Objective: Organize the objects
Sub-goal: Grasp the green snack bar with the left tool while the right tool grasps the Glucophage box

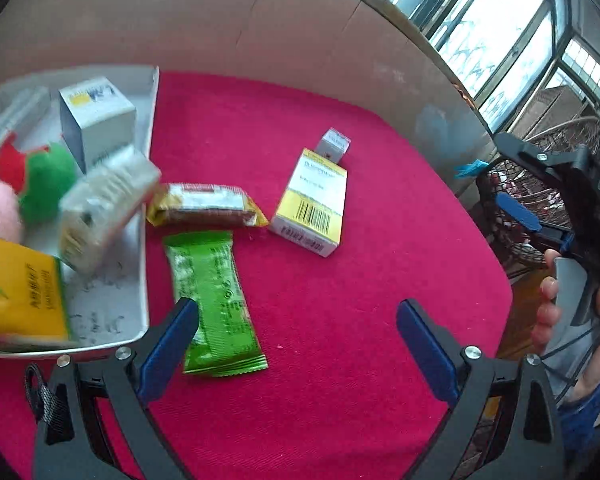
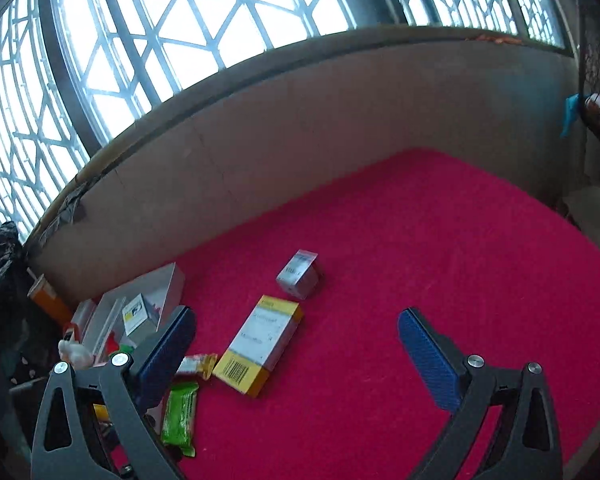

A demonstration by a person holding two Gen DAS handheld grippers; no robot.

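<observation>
Left tongs (image 1: 298, 330) apart and empty, green packet (image 1: 214, 300) beside their left finger, right tongs (image 2: 296, 348) apart, yellow box (image 2: 260, 344) between their fingers.

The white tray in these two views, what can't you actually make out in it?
- Left wrist view: the clear packet leaning over the white tray wall is motion-blurred; print unreadable.
- Same view: the yellow pack is cut off by the frame edge.
- Right wrist view: the right gripper finger hides most of the tray; contents too small.
</observation>
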